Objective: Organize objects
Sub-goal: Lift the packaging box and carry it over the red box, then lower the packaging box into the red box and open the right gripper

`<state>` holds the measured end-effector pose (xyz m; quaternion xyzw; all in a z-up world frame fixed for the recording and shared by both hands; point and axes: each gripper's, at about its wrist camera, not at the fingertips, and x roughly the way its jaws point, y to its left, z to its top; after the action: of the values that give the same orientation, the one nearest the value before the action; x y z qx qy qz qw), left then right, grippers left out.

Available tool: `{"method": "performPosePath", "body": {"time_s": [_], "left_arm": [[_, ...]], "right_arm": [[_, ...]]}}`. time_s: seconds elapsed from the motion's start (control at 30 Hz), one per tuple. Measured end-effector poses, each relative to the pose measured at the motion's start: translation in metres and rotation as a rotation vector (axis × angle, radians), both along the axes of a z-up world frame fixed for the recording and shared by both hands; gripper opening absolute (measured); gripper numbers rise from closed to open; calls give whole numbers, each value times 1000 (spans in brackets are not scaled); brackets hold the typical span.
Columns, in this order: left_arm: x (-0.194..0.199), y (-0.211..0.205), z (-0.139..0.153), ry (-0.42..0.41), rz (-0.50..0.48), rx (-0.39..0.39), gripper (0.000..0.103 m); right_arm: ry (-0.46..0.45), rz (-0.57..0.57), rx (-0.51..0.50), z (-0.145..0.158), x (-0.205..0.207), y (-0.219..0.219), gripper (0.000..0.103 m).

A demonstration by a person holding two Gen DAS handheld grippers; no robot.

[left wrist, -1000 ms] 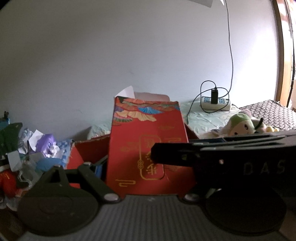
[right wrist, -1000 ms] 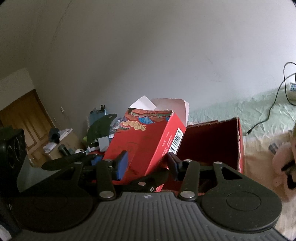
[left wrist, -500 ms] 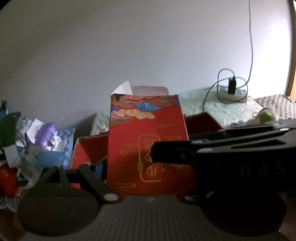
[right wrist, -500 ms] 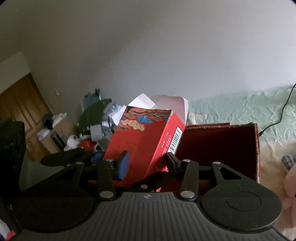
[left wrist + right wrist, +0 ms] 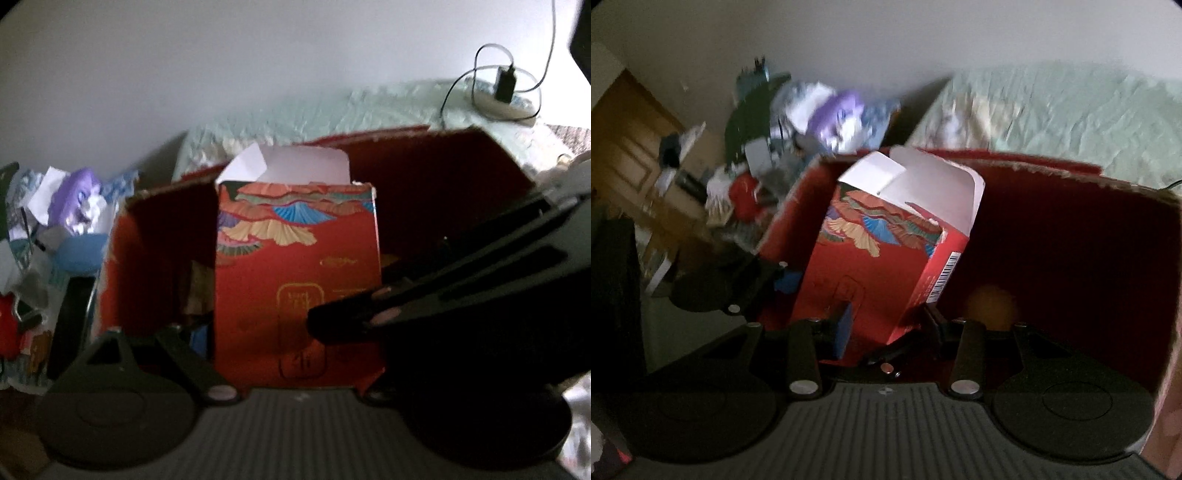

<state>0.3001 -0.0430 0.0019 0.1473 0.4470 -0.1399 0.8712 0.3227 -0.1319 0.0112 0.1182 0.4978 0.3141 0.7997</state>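
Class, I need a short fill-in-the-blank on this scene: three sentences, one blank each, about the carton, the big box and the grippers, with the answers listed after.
1. The right gripper is shut on the red ____.
2. The carton is held over the big red box with its white top flaps ____.
3. A barcode shows on the carton's narrow ____ in the right wrist view.

Missing words: carton; open; side

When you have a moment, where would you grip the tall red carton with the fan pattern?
Low on the red carton's stiff flat sides, coming from the near side, probably. The white top flaps are open and flimsy, and the crate's walls block other approaches.
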Motion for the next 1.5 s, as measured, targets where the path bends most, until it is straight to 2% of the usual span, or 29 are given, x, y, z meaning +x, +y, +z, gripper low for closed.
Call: {"method": "performPosePath", "body": {"time_s": [0.13, 0.2, 0.27, 0.33, 0.53, 0.7, 0.77, 0.9, 1.03, 1.27, 1.37, 1.5], "left_arm": [[14, 5, -7, 70, 26, -19, 83], [19, 7, -9, 99, 30, -32, 84], [20, 7, -9, 99, 29, -35, 85], [19, 4, -10, 96, 25, -12, 84], [2, 8, 0, 28, 10, -4, 85], [-11, 25, 11, -69, 30, 34, 86], [-15, 35, 12, -81, 42, 32, 85], [-17, 50, 23, -123, 59, 7, 85], [-6, 40, 27, -192, 81, 47, 86], [26, 17, 18, -231, 98, 117, 86], [34, 21, 17, -189, 109, 79, 83], [33, 21, 16, -183, 117, 78, 83]], "right_arm": [[69, 54, 21, -8, 21, -3, 45], [82, 29, 26, -13, 26, -11, 48], [129, -18, 44, -17, 28, -21, 46], [92, -44, 30, -13, 23, -24, 46], [-33, -98, -90, -4, 12, -12, 47], [-41, -150, -192, -10, 16, -10, 45], [-32, -164, -211, -13, 18, -10, 39], [-65, -215, -217, -9, 14, -11, 38], [-109, -230, -219, -4, 10, -10, 39], [-126, -265, -250, -4, 9, -8, 38], [-121, -272, -257, -5, 10, -8, 38], [-121, -272, -273, -5, 9, -5, 38]]}}
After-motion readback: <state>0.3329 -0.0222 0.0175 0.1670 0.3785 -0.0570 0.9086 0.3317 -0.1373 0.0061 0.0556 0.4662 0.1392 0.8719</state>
